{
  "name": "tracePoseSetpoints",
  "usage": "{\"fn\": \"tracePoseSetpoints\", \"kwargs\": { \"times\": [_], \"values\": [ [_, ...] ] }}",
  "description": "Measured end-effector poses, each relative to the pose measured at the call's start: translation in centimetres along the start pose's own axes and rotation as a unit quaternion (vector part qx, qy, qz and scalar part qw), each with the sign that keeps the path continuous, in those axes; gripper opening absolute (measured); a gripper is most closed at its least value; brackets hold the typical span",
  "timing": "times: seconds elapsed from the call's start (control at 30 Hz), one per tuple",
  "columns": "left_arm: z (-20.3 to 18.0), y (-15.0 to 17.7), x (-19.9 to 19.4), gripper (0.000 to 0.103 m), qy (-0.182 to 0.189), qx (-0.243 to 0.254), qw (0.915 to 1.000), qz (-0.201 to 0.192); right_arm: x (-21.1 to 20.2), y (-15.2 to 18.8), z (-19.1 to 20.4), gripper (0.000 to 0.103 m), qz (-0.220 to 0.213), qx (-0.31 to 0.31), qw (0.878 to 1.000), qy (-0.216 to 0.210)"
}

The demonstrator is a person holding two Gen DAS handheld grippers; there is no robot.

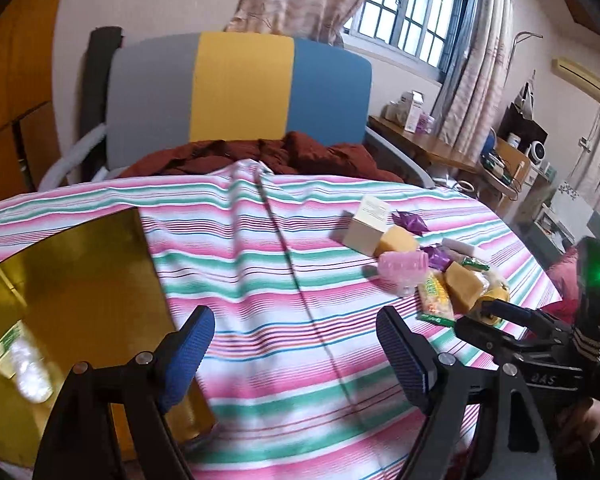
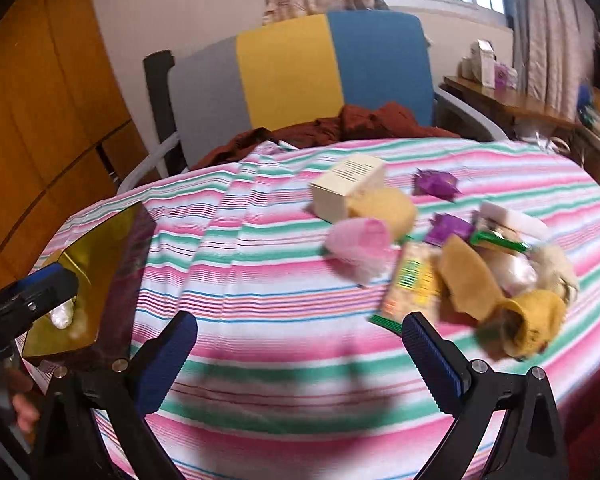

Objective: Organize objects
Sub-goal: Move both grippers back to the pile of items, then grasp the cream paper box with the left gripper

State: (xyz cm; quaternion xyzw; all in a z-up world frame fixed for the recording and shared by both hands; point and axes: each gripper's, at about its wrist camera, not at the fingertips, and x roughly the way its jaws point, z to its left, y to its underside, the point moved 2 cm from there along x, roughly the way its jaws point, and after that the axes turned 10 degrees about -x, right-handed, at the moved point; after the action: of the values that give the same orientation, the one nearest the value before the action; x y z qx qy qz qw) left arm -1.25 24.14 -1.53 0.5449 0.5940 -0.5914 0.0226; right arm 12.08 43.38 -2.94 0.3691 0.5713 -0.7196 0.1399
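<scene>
A gold box [image 1: 72, 280] lies open at the table's left, with a clear wrapped item [image 1: 26, 372] inside; it also shows in the right wrist view [image 2: 92, 264]. A pile of small objects sits at the right: a cream carton [image 2: 346, 190], a pink cup [image 2: 360, 246], yellow sponges [image 2: 466, 280], purple wrappers [image 2: 436, 182] and snack packets [image 2: 414, 280]. My left gripper [image 1: 296, 344] is open and empty over the cloth beside the box. My right gripper [image 2: 300, 354] is open and empty, just short of the pile.
The table wears a pink, green and white striped cloth [image 1: 284, 272]. A grey, yellow and blue chair [image 1: 240, 88] with a brown garment [image 1: 260, 156] stands behind it. A wooden desk [image 1: 440, 148] with clutter is at the far right.
</scene>
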Motion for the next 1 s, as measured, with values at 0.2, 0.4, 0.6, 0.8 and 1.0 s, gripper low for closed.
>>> {"fn": "tracePoseSetpoints", "kwargs": {
  "times": [0.2,0.4,0.6,0.8,1.0],
  "values": [
    [-2.2,-1.2,3.6,0.084,0.014,0.011,0.9988,0.045,-1.3,-0.2,-3.6,0.103,0.005,0.014,1.0,0.007],
    [-4.5,-3.0,7.1,0.083,0.029,0.028,0.9969,0.068,-1.7,-1.1,-5.8,0.103,0.006,0.021,1.0,0.023],
    [-6.6,-5.1,11.2,0.083,0.035,0.053,0.9936,0.094,-0.6,-1.6,-9.0,0.103,0.04,0.021,0.998,0.043],
    [-9.4,-6.6,15.6,0.083,0.058,0.107,0.9843,0.128,0.7,-1.7,-9.3,0.103,0.052,0.035,0.998,0.002],
    [-11.3,-7.8,19.9,0.076,0.067,0.135,0.9746,0.166,0.8,-1.8,-9.2,0.103,0.031,0.043,0.998,-0.043]
  ]
}}
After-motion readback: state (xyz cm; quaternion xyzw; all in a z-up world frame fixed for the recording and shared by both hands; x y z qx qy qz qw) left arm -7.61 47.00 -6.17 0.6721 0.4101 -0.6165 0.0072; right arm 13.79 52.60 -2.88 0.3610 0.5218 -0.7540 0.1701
